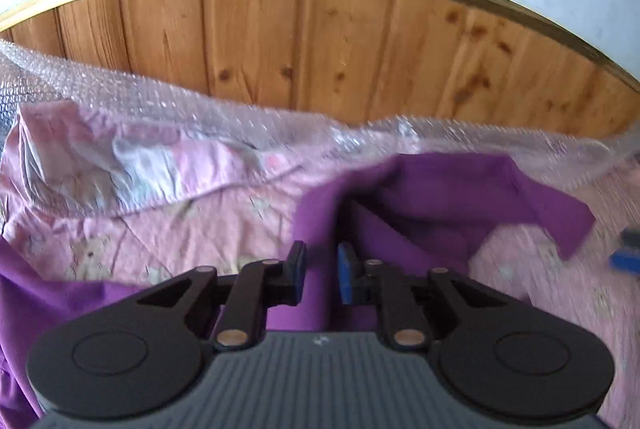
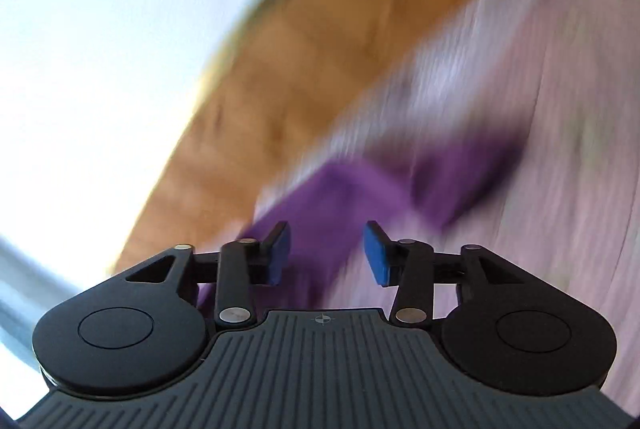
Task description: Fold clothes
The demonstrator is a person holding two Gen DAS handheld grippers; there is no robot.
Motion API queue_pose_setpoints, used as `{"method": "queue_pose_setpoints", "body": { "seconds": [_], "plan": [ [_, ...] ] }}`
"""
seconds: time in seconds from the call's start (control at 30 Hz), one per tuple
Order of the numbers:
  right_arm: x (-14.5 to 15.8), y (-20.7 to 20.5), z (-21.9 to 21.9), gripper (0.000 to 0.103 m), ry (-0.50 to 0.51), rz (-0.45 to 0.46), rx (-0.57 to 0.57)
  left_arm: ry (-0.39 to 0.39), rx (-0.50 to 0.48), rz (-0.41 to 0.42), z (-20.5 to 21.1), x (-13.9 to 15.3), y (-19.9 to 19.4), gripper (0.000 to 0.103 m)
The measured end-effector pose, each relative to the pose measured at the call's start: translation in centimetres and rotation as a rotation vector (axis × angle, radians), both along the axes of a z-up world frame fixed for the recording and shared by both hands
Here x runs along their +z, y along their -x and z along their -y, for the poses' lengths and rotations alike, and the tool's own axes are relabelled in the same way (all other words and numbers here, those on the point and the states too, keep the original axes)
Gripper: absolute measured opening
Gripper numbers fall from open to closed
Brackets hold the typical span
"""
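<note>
Purple garment (image 1: pixel 440 201) lies crumpled on a pink printed sheet (image 1: pixel 168 229), far right of centre, with bubble wrap (image 1: pixel 160 89) along the wood-panelled wall (image 1: pixel 320 41) beyond. Left claw (image 1: pixel 321 271) is clenched on a strip of that purple cloth. Right claw (image 2: pixel 326 255) stands released, pads apart, over the blurred purple fabric (image 2: pixel 340 193).
</note>
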State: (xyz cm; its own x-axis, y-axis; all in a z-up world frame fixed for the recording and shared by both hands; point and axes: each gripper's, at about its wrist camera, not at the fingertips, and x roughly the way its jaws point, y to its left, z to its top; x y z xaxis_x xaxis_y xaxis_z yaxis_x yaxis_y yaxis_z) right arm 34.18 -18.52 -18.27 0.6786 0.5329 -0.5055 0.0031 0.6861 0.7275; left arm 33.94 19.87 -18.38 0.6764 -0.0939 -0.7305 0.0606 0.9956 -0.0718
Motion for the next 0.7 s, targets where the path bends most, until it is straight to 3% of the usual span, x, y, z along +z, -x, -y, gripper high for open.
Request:
{"method": "queue_pose_setpoints", "body": {
  "seconds": [0.1,0.23,0.3,0.47,0.57,0.7],
  "plan": [
    [-1.9,0.1,-3.5,0.056,0.079,-0.04,0.074,-0.001,-0.034,-0.024,-0.1,-1.0,4.0,0.023],
    [-4.4,0.2,-8.1,0.056,0.184,-0.094,0.173,0.014,0.008,-0.054,0.0,-1.1,8.4,0.023],
    [-5.0,0.6,-9.8,0.002,0.215,-0.108,0.211,0.036,0.051,-0.049,-0.6,-0.8,9.7,0.024],
    [1.3,4.9,-7.7,0.001,0.103,-0.001,0.185,0.092,0.126,0.0,-3.3,0.6,12.5,0.024],
    [4.8,8.9,-8.1,0.001,0.25,0.093,0.217,0.107,0.123,0.034,-3.9,1.5,13.3,0.029],
    [9.6,14.2,-8.7,0.001,0.446,0.219,0.259,0.114,0.101,0.003,-3.4,0.8,13.2,0.033]
  ]
}}
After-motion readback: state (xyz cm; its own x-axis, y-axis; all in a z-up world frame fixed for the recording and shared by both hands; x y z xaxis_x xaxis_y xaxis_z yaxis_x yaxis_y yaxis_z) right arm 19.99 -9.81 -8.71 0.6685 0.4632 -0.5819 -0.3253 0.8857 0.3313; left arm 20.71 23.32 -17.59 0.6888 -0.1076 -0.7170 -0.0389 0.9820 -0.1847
